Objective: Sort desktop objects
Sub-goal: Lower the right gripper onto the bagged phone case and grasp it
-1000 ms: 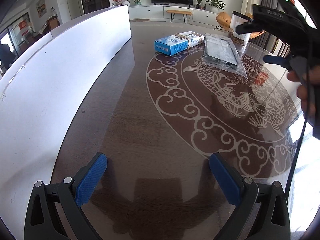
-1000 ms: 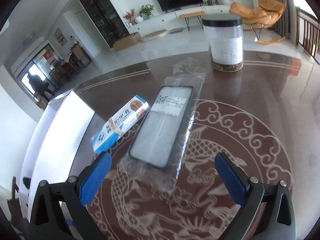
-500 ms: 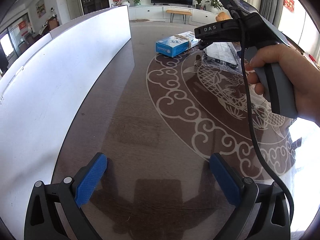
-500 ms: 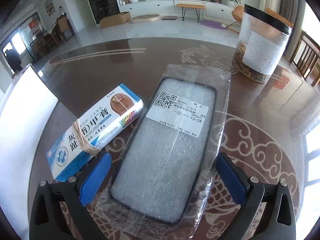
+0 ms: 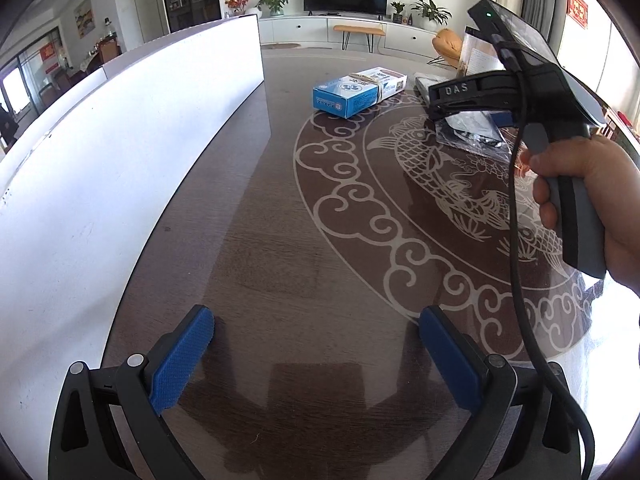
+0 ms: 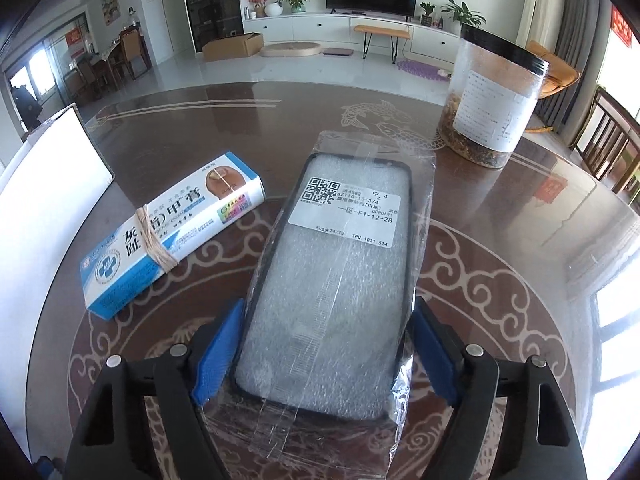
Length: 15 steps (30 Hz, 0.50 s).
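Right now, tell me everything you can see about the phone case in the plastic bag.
The phone case is a black-rimmed case, apparently soft plastic, with whitish foam filling, sealed in a clear crinkly bag. A white label with a QR code and printed text sits near its far end. It lies flat on the table, beside the blue-and-white box. The right gripper straddles its near end, jaws closing, blue pads at the bag's sides; contact is unclear.
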### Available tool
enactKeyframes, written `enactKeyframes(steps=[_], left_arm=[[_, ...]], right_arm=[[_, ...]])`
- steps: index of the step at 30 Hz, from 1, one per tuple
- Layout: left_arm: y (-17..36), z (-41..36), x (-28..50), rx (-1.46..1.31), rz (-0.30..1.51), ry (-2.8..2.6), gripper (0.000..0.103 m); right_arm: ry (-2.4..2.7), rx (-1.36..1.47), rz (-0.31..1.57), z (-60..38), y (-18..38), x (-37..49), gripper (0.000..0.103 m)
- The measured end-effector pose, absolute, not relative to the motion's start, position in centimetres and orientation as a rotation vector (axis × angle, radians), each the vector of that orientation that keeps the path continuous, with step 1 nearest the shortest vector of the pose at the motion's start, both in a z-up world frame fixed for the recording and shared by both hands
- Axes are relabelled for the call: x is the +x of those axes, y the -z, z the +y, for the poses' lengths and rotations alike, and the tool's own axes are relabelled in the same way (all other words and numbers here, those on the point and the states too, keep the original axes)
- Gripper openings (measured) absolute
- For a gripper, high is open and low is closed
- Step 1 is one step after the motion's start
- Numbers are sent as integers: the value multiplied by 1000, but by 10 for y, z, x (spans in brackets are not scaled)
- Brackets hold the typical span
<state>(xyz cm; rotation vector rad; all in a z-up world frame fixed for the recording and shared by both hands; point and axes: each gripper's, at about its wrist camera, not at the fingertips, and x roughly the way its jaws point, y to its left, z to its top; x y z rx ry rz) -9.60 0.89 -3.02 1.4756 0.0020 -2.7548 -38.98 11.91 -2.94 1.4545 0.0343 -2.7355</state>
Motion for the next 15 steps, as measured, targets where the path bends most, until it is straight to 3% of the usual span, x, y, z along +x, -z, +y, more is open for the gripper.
enactKeyframes(steps=[11,15], left_arm=[[29,8,-95,1472,4,2755,103],[29,7,-94,1473,3,2755,103]], right_arm=[[2749,1362,66,181,27,-240,81],[2734,1386,71,189,30,-228,94]])
